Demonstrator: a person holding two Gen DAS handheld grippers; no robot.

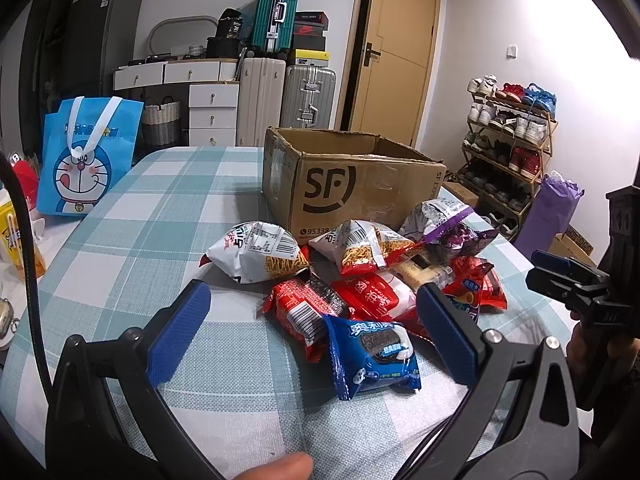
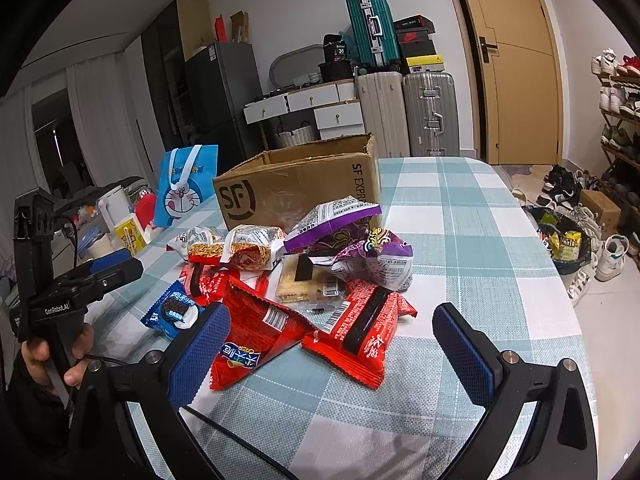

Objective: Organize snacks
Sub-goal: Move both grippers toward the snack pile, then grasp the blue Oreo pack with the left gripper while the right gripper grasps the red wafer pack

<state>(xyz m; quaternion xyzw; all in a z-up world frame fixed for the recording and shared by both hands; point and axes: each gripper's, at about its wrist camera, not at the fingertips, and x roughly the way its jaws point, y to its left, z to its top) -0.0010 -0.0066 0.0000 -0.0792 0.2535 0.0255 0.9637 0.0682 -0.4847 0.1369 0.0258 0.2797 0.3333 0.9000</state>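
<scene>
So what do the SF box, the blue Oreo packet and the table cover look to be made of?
SF box: brown corrugated cardboard, matte, with dented flap edges and glossy clear tape. Blue Oreo packet: thin plastic film, glossy, with crimped end seals. Table cover: probably woven fabric or textured vinyl, judging by its visible weave grain; which one is unclear.

A tan wooden door [image 1: 394, 44] stood at one o'clock in white walls; stacked hard-shell suitcases [image 1: 276, 16] at twelve; a wooden shoe rack [image 1: 508, 128] at three.
</scene>
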